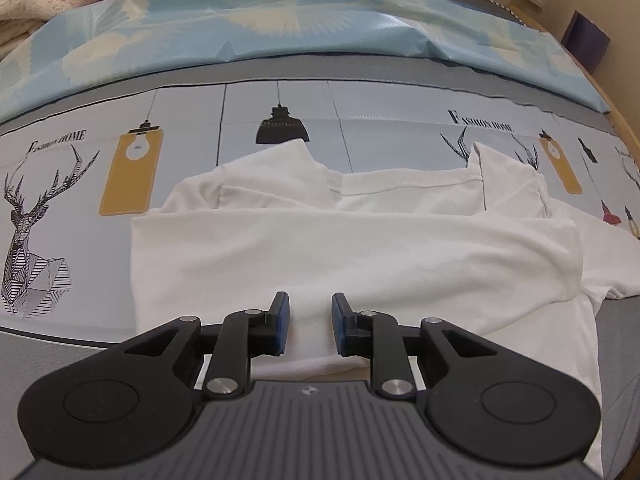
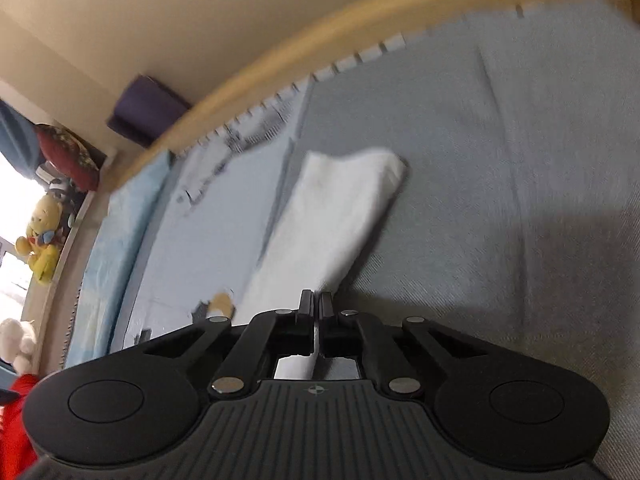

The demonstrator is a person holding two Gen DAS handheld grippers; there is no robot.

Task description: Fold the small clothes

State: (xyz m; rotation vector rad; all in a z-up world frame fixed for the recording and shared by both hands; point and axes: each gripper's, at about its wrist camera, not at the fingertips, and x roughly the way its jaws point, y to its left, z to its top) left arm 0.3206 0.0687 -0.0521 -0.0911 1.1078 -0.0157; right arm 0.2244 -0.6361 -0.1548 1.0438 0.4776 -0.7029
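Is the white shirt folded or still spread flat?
Partly folded: the white shirt has its near layer doubled over itself, sleeves and far edge still showing. The right gripper pinches a fold of it.

Left gripper parted, right gripper pinched tight

The left gripper (image 1: 307, 322) sits low and level, its blue-padded fingers (image 1: 282, 320) spread apart over white cloth; the right gripper (image 2: 316, 306) is tilted, jaws pressed together on a fold of the white garment (image 2: 332, 216)

A bed with a wooden frame (image 2: 280, 46) stands against a beige wall (image 2: 160, 8). On it lie a grey printed cover (image 1: 280, 108) and a light blue sheet (image 1: 280, 20). Bright daylight comes through a window (image 2: 12, 208), beside a yellow plush bear (image 2: 42, 236).
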